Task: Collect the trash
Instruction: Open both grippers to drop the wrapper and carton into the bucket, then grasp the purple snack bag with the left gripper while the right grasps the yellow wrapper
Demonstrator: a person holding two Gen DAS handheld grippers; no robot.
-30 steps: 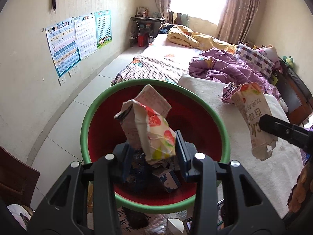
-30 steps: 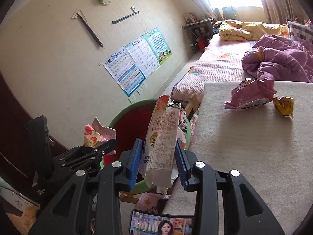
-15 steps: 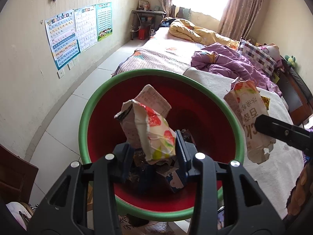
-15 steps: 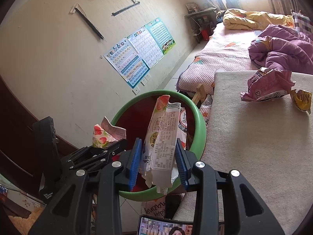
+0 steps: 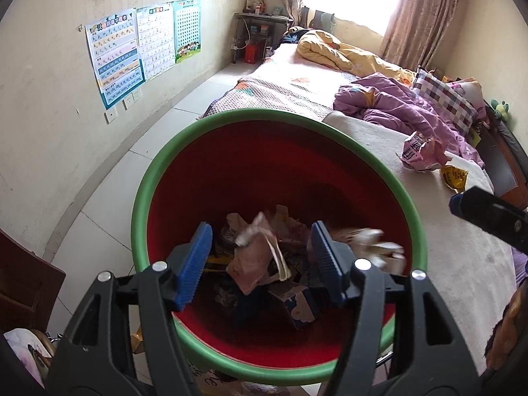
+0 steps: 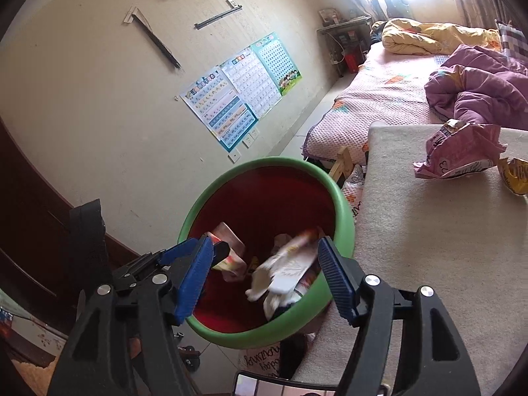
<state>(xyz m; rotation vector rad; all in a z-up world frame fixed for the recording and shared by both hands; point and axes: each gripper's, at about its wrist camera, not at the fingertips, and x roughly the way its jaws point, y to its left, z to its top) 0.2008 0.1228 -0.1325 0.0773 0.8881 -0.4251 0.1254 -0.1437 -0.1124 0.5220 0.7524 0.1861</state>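
Two wrappers [image 6: 458,155] remain on the blanket [image 6: 429,247] beside one bin [image 6: 343,211].

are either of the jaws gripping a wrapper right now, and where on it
Neither. The left gripper and right gripper have just opened; their wrappers are dropping into the bin.

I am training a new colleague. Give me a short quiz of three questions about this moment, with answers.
1. True or false: the left tongs grip a wrapper.
2. Where is the pink wrapper? A) in the green bin B) on the beige cover
3. Which small wrapper lies beside the pink one?

Key:
1. False; both tongs, the right tongs too, have just opened and hold nothing.
2. B
3. The yellow wrapper.
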